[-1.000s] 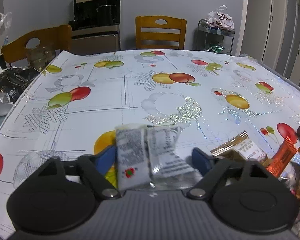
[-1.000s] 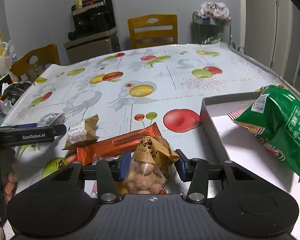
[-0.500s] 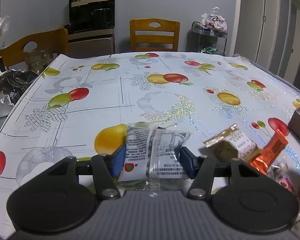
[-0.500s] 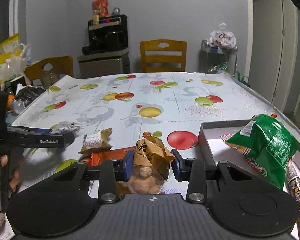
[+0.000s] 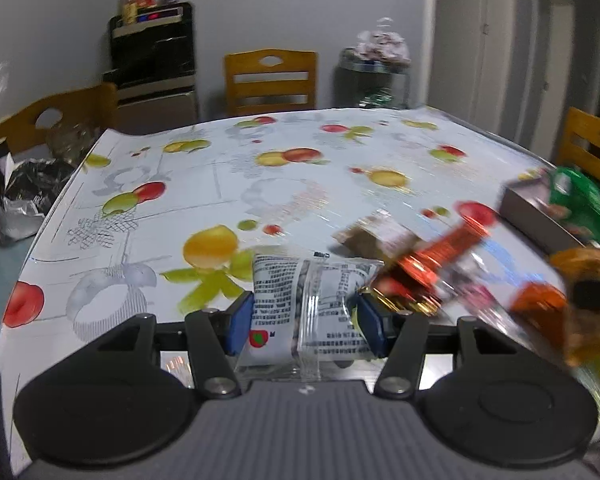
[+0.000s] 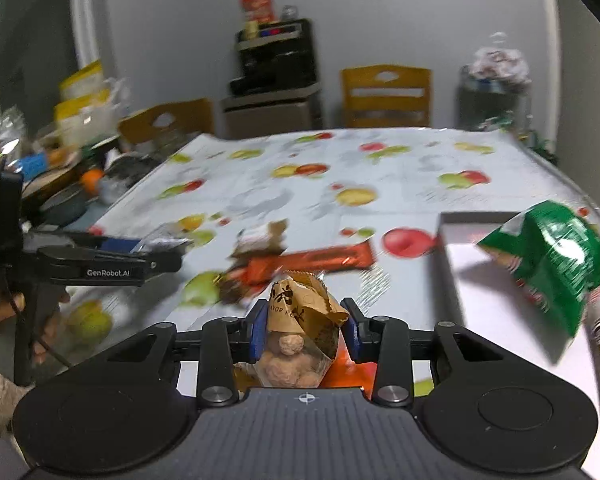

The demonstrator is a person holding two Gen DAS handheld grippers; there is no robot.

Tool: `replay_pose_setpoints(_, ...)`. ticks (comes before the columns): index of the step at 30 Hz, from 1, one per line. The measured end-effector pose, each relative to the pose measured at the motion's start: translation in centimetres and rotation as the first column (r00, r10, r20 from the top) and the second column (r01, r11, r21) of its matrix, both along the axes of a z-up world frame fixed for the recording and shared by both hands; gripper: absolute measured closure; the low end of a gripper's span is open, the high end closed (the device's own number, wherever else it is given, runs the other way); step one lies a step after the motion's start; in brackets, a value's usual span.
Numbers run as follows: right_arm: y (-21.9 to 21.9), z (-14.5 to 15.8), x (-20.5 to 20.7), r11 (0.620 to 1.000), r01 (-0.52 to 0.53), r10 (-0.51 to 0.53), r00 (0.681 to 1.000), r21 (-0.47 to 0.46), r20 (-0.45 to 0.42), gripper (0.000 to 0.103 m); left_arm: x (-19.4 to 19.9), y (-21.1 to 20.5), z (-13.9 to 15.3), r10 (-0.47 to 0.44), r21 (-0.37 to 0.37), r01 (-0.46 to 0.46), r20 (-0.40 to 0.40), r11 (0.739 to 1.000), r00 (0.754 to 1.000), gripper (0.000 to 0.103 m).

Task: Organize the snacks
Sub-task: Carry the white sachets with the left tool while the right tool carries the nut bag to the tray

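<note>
White sachet (image 5: 308,312) stays clamped in the left gripper (image 5: 306,320) jaws, now lifted off the desk (image 5: 260,184) and swung right since half a second ago. Right gripper (image 6: 302,332) jaws stay clamped on one brown nut bag (image 6: 300,320), raised higher. Left on the desk: one orange bar (image 6: 316,260), one small tan packet (image 6: 260,236). One tray (image 6: 492,300) holds one green bag (image 6: 556,256).

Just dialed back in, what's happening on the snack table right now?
A person is sorting snacks with a gripper in each hand. The left gripper is shut on a clear packet with printed text. The right gripper is shut on a brown bag of round snacks. An orange bar and a small brown packet lie loose on the tablecloth. The gray tray on the right holds a green bag.
</note>
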State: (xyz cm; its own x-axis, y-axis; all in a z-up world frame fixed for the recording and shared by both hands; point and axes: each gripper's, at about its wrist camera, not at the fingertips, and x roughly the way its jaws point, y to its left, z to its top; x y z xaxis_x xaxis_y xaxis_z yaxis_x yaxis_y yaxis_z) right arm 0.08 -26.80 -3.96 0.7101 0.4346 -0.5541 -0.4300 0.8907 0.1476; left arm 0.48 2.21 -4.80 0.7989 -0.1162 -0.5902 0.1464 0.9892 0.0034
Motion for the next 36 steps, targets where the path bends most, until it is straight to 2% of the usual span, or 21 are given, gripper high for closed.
replay_pose_setpoints(6,1.6,-1.1,-2.0,0.991,-0.125,0.124,0.992,-0.039,-0.031,0.064,-4.6,-2.8,-0.7,-0.108,0.027,0.109,-0.037,0.994,0.993,0.049)
replay_pose_setpoints(10,2.1,-1.5,-3.1,0.982,-0.174,0.172,0.985,-0.075,-0.032,0.064,-6.4,-3.9,-1.5,-0.151,0.010,0.152,-0.065,0.988,0.986,0.049)
replay_pose_setpoints(14,2.2,-1.6,-3.4,0.980,-0.178,0.176,0.984,-0.090,-0.031,0.064,-7.2,-4.9,-2.2,-0.169,0.000,0.170,-0.072,0.986,0.983,0.049)
replay_pose_setpoints(17,2.0,-1.7,-3.5,0.984,-0.157,0.154,0.987,-0.083,-0.043,0.059,-7.5,-5.4,-2.3,-0.176,0.005,0.177,-0.069,0.984,0.982,0.048)
replay_pose_setpoints(18,1.9,-1.8,-3.4,0.986,-0.150,0.147,0.988,-0.077,-0.048,0.054,-7.4,-5.4,-2.2,-0.178,0.006,0.179,-0.069,0.984,0.982,0.046)
replay_pose_setpoints(21,1.6,-1.9,-3.7,0.988,-0.136,0.132,0.990,-0.068,-0.057,0.053,-7.4,-5.6,-2.2,-0.178,0.016,0.179,-0.067,0.984,0.982,0.044)
replay_pose_setpoints(25,1.0,-2.1,-4.1,0.991,-0.121,0.116,0.990,-0.054,-0.077,0.043,-7.4,-5.5,-2.1,-0.183,0.019,0.185,-0.071,0.983,0.980,0.040)
replay_pose_setpoints(29,0.8,-2.6,-4.1,0.991,-0.132,0.128,0.984,-0.023,-0.120,0.043,-7.5,-5.7,-2.2,-0.192,0.019,0.193,-0.070,0.981,0.979,0.038)
replay_pose_setpoints(32,1.2,-2.8,-4.2,0.990,-0.136,0.132,0.984,-0.024,-0.119,0.044,-7.5,-5.8,-2.3,-0.196,0.010,0.197,-0.069,0.980,0.978,0.038)
replay_pose_setpoints(34,1.2,-2.8,-4.1,0.990,-0.142,0.140,0.983,-0.010,-0.120,0.056,-7.5,-5.7,-2.4,-0.197,0.002,0.197,-0.068,0.980,0.978,0.038)
replay_pose_setpoints(36,1.2,-2.8,-4.0,0.991,-0.134,0.133,0.984,-0.003,-0.119,0.059,-7.5,-5.6,-2.4,-0.194,-0.008,0.194,-0.069,0.981,0.979,0.038)
